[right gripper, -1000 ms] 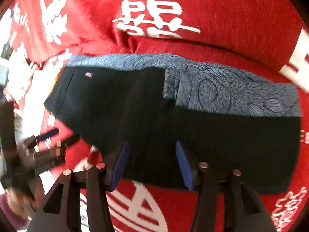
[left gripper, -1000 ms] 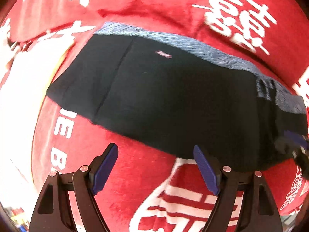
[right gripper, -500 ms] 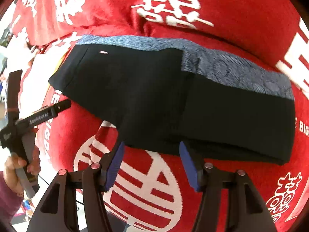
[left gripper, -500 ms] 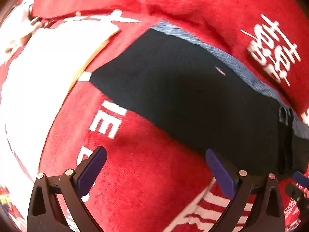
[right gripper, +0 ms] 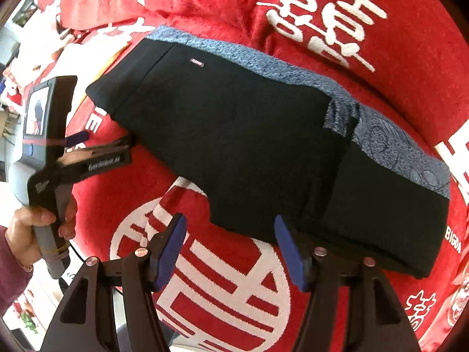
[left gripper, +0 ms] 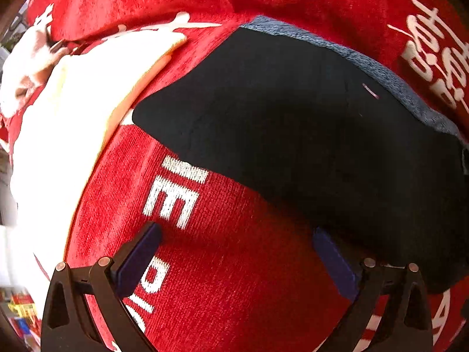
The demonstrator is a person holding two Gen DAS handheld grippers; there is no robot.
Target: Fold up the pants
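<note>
The black pants [right gripper: 240, 146] with a grey-blue patterned band lie folded into a long flat rectangle on the red cloth; they also show in the left wrist view [left gripper: 307, 135]. My left gripper [left gripper: 237, 246] is open and empty over bare red cloth, just in front of the pants' near left edge. It also shows from the right wrist view [right gripper: 96, 146], held in a hand beside the pants' left end. My right gripper [right gripper: 230, 234] is open and empty, just in front of the pants' near edge at the middle.
A red cloth [right gripper: 205, 278] with white characters covers the surface. A white sheet [left gripper: 67, 135] lies to the left of the pants. Cluttered room edge shows at the far left [right gripper: 17, 29].
Both grippers have drawn back toward me from the pants. The left gripper shifted left, off the pants and over the red cloth. The pants lie still.
</note>
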